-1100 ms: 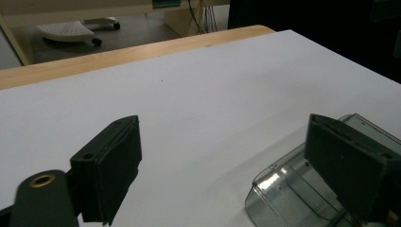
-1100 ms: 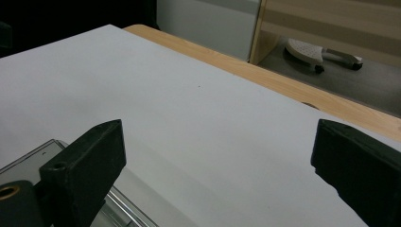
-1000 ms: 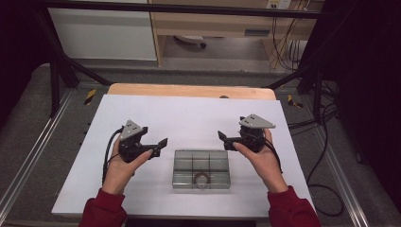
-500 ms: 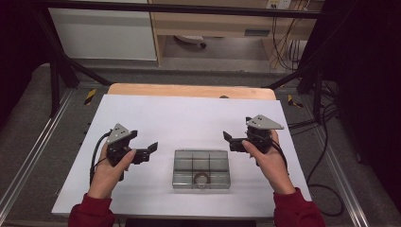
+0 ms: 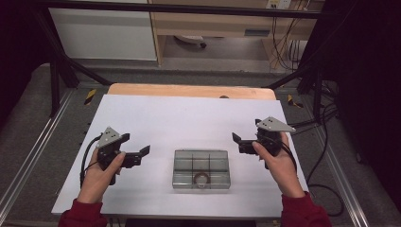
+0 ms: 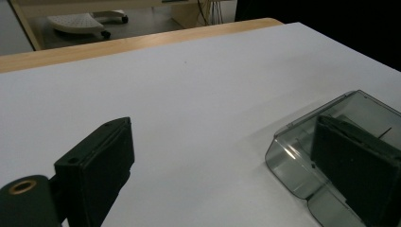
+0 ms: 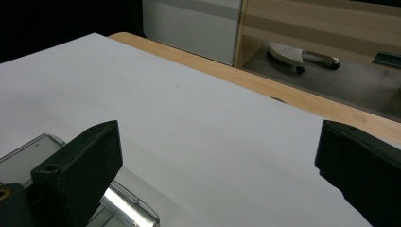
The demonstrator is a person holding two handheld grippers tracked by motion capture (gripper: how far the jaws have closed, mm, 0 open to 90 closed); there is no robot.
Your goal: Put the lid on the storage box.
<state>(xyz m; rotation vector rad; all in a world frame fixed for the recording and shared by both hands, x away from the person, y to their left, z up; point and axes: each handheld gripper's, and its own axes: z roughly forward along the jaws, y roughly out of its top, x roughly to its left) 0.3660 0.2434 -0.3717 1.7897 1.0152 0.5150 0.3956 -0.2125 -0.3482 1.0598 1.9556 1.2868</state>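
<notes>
A clear grey compartment box (image 5: 201, 169) lies on the white tabletop (image 5: 189, 118), near the front edge in the middle. A small ring-shaped item (image 5: 202, 178) rests in its front middle compartment. My left gripper (image 5: 138, 155) hovers to the left of the box, open and holding nothing, with its jaws pointing toward the box. My right gripper (image 5: 240, 143) stands to the right of the box, open and holding nothing, also pointing inward. In the left gripper view the left gripper (image 6: 227, 179) has its jaws wide apart, and the box (image 6: 293, 151) sits partly behind the right jaw. In the right gripper view the right gripper (image 7: 217, 175) has its jaws spread, with a corner of the box (image 7: 28, 156) at lower left.
A wooden strip (image 5: 189, 90) borders the table's far edge. Beyond it are a white cabinet (image 5: 101, 33), a wooden shelf unit (image 5: 213, 26) and cables (image 5: 288, 42). Black frame legs (image 5: 56, 80) stand at both far corners. Metal rails (image 5: 28, 161) flank the table.
Both hands have drawn outward from the box, the left one to the left and nearer the front edge, the right one slightly to the right. Both grippers stay open.
</notes>
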